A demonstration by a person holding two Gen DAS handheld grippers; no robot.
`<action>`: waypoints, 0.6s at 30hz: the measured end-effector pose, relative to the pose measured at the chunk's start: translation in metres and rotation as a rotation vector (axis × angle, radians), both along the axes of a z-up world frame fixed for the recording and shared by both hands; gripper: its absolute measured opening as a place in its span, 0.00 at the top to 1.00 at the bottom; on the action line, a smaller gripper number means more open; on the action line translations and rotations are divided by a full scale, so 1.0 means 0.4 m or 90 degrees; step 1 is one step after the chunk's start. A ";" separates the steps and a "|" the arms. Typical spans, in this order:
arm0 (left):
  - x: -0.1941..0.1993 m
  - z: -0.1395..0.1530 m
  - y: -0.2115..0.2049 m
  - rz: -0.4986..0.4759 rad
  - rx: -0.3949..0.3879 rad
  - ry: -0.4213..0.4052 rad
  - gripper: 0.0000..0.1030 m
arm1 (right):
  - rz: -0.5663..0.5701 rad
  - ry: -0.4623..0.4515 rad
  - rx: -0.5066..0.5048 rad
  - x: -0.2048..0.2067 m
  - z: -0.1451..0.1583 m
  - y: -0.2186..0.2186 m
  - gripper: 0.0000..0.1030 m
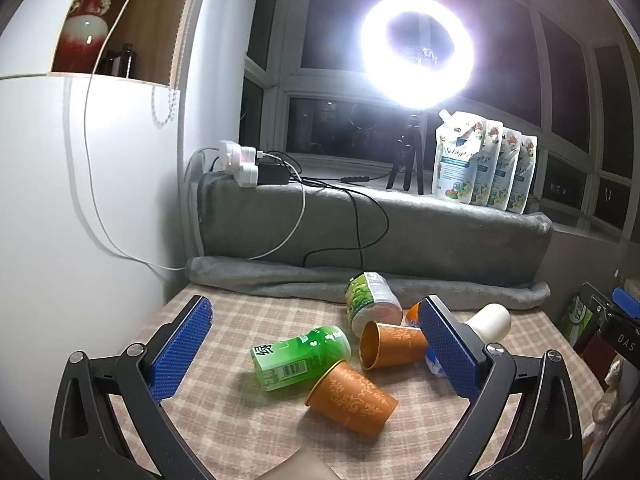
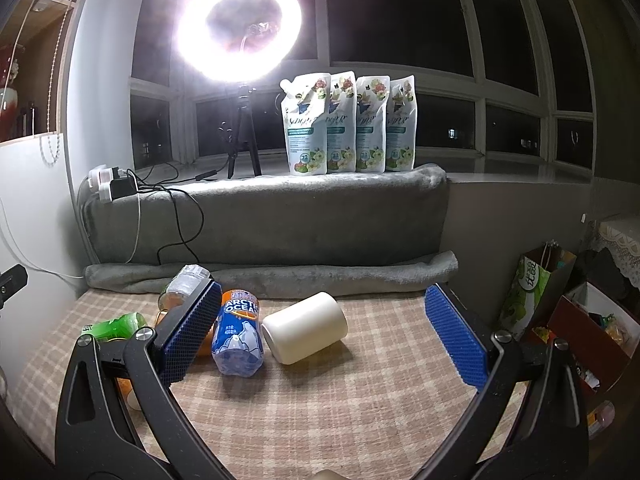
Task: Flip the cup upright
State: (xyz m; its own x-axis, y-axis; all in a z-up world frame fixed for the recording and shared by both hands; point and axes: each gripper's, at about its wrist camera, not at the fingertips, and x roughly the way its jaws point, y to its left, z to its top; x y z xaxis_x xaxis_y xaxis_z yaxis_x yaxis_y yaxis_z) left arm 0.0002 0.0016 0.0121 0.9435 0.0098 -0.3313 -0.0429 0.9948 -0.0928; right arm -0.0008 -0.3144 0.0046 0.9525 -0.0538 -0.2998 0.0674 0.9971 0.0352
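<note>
Two orange patterned cups lie on their sides on the checked tablecloth [image 1: 240,420]: a near one [image 1: 352,398] and a far one [image 1: 390,344] with its gold rim facing me. A cream cup [image 2: 306,328] also lies on its side; it also shows in the left wrist view [image 1: 490,320]. My left gripper [image 1: 316,354] is open, above and short of the orange cups. My right gripper [image 2: 326,338] is open, with the cream cup between its blue pads [image 2: 456,340].
A green can [image 1: 302,356], a green-labelled jar [image 1: 370,300] and an Arctic Ocean bottle [image 2: 238,332] lie among the cups. A grey blanket-covered ledge [image 2: 280,216] stands behind with pouches [image 2: 348,120], ring light [image 2: 240,20] and cables. Bags and boxes [image 2: 560,312] sit right.
</note>
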 end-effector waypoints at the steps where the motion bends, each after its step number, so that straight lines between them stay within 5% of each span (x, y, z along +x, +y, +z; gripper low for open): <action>1: 0.000 -0.001 0.001 0.000 0.000 0.000 0.01 | 0.000 0.001 0.001 0.001 0.000 0.000 0.00; 18: 0.019 0.018 -0.010 0.004 0.003 0.014 0.01 | -0.001 0.003 0.001 0.022 -0.005 -0.013 0.00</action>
State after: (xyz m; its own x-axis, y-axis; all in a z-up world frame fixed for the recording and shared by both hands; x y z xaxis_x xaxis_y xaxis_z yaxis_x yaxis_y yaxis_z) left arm 0.0079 -0.0023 0.0193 0.9357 0.0172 -0.3523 -0.0508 0.9950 -0.0865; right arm 0.0080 -0.3195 0.0025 0.9508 -0.0553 -0.3047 0.0697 0.9969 0.0365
